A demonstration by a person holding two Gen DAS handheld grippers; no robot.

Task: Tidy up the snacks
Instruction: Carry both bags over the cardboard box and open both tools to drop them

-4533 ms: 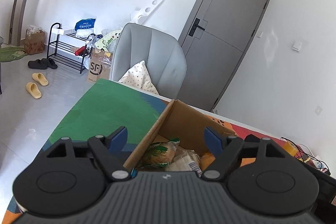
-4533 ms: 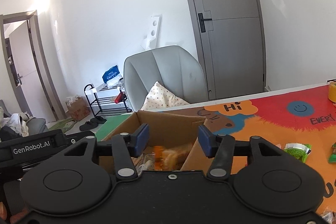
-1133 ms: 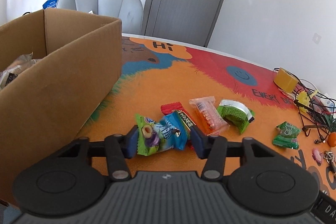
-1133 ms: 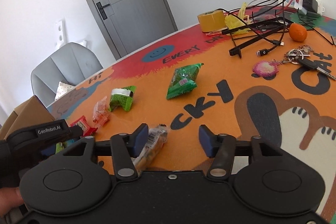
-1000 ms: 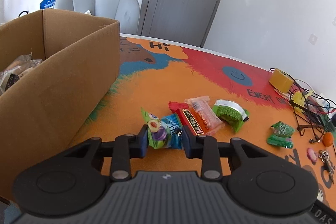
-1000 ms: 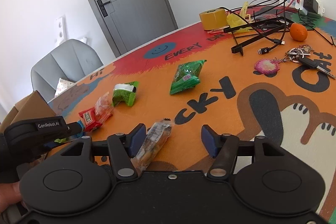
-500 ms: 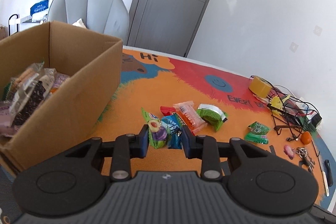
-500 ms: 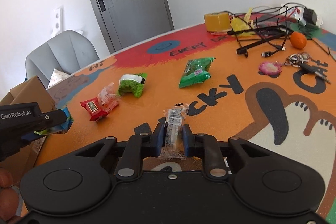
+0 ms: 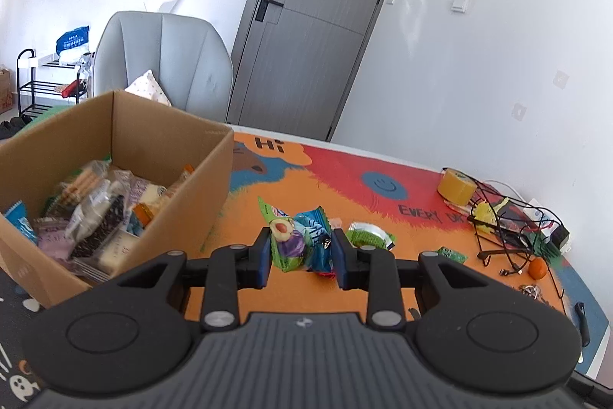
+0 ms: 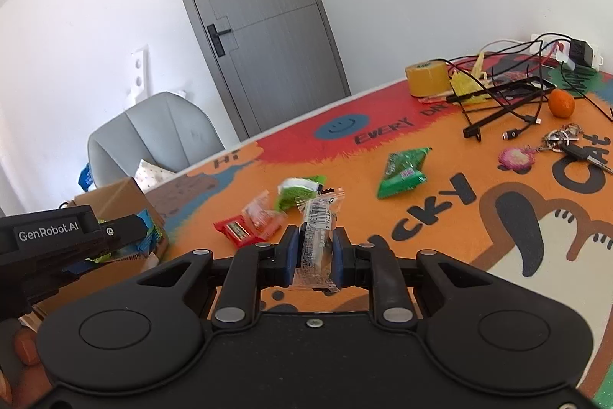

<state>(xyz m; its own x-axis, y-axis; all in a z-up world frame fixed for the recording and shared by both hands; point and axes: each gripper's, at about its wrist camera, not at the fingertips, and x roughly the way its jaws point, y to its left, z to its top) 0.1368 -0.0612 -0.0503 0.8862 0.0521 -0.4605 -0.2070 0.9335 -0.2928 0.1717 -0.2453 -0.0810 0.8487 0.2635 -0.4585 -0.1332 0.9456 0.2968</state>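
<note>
With your left gripper (image 9: 302,257) clamping the green-and-blue packets (image 9: 298,244) and your right gripper (image 10: 314,252) pinching the clear packet (image 10: 317,236), both above the mat right of the cardboard box (image 9: 184,194), either slippery wrapper could slide free short of it.

White walls, grey door (image 9: 306,37), grey chair (image 9: 164,60), black shoe rack (image 9: 34,83).

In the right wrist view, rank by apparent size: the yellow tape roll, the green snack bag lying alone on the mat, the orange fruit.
1. Green snack bag
2. Yellow tape roll
3. Orange fruit

The bag lies nearer the camera than the roll, so their true order is unsure.
</note>
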